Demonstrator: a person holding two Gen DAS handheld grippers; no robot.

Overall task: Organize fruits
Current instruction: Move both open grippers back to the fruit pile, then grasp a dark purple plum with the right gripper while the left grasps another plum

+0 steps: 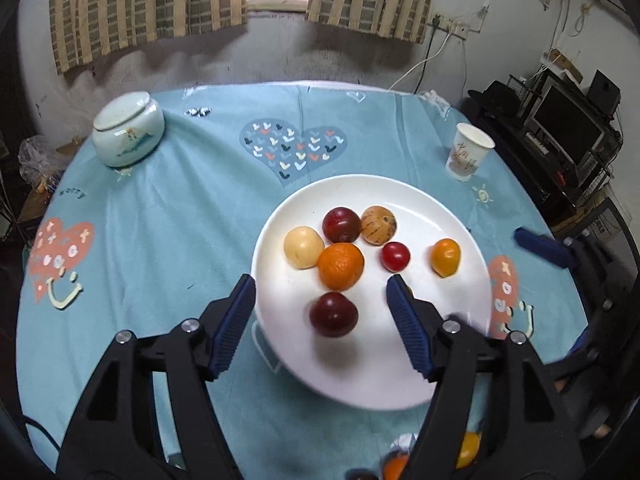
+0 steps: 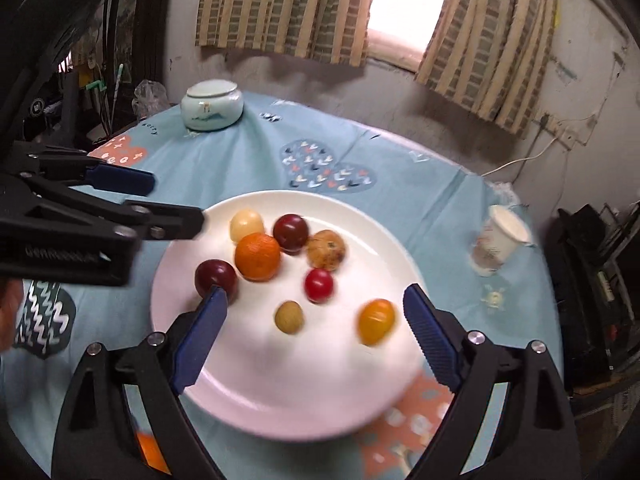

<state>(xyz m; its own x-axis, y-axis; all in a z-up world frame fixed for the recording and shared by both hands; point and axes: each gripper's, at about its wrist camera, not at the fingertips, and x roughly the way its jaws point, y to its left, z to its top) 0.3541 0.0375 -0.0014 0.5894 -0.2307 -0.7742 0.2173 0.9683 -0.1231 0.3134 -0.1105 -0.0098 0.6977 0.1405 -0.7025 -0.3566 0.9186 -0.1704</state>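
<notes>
A white plate (image 1: 452,216) sits on the blue tablecloth (image 1: 168,216) and holds the fruit: an orange (image 1: 340,266), 2 dark plums (image 1: 333,314) (image 1: 342,225), a pale yellow fruit (image 1: 303,247), a brown speckled fruit (image 1: 379,225), a red tomato (image 1: 395,256) and a yellow tomato (image 1: 445,257). The left gripper (image 1: 320,294) hangs over the plate's near side, jaws wide apart and empty. The right gripper (image 2: 316,304) is also spread open, holding nothing, with a small tan fruit (image 2: 289,317) between its fingers. A paper cup (image 1: 468,151) and a lidded jar (image 1: 128,134) stand apart.
</notes>
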